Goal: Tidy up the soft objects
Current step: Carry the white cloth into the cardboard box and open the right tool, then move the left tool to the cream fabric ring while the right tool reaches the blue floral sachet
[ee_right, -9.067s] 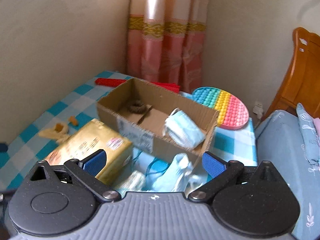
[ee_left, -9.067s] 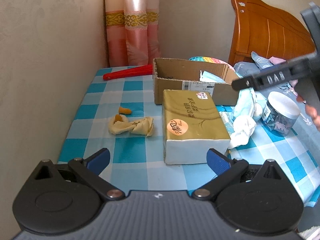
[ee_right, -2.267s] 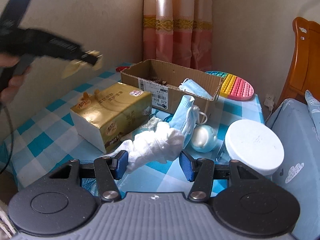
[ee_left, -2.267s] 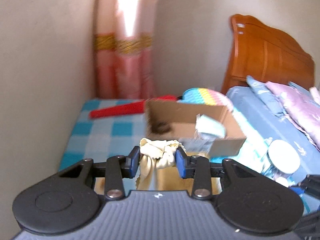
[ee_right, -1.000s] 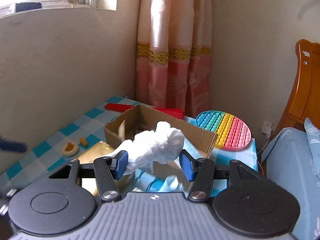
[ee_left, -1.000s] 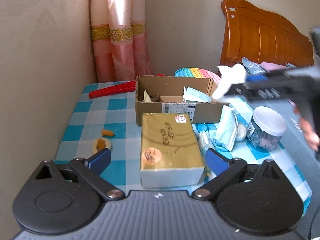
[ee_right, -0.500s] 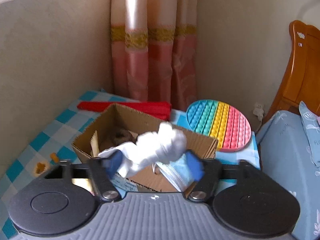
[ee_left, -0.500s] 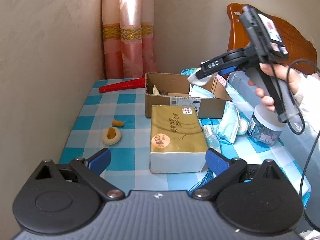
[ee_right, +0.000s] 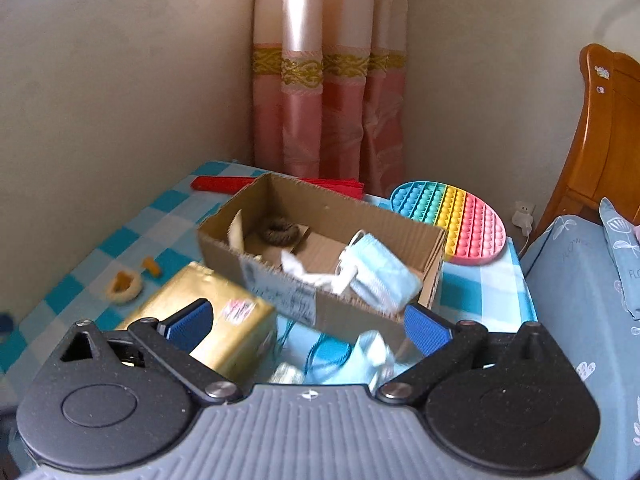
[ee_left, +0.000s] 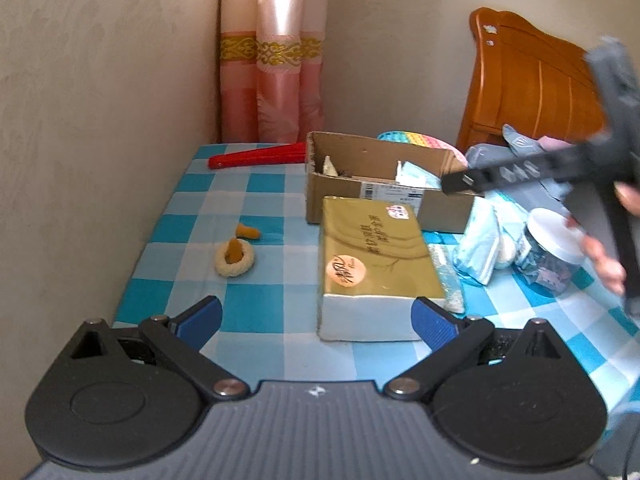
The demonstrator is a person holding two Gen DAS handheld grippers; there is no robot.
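White crumpled cloth (ee_right: 316,278) in cardboard box (ee_right: 280,280); right tool (ee_right: 308,322) opening, empty; left tool (ee_left: 316,318) apart, empty.

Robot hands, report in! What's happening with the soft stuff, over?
Right hand-held gripper opening, empty. White cloth lies in cardboard box. Left hand-held gripper open, empty. Nothing blocking the box.

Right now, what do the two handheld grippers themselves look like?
Both match: the left gripper and right gripper have a ribbed grey body, two black round-ended housings with silver pivot screws, and black arms ending in ribbed blue pads. From the left wrist view, the right one shows a black bar with pale lettering.
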